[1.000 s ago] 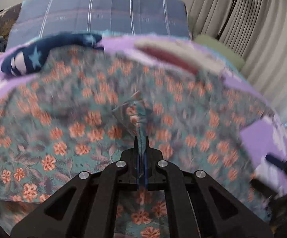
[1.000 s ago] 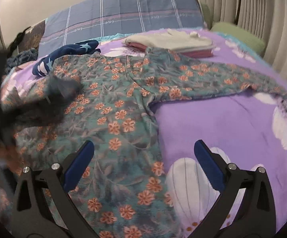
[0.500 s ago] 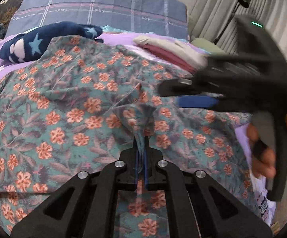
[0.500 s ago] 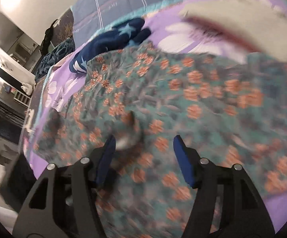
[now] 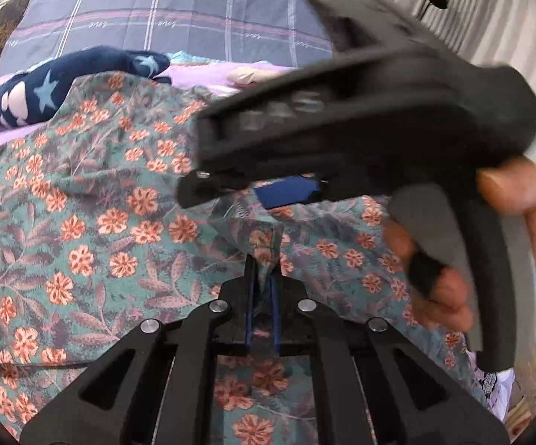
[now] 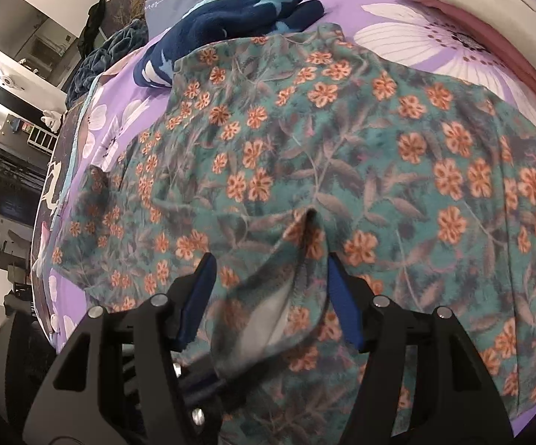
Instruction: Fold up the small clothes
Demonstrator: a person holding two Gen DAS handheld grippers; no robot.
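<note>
Flowery shirt (image 6: 342,170) is lying spread on the purple sheet (image 6: 416,37), just in front of the starry blue cloth (image 6: 238,15). Left gripper (image 5: 264,289) is pinching a fold of it. Only the right camera is showing the right gripper (image 6: 271,289) spread wide around a raised fold.

One floral garment (image 6: 342,170), one star-print navy garment (image 6: 238,15), two folded garments (image 6: 490,11), two grippers (image 6: 268,296)

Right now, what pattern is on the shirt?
Orange flowers on teal shirt, clearest in the right wrist view.
</note>
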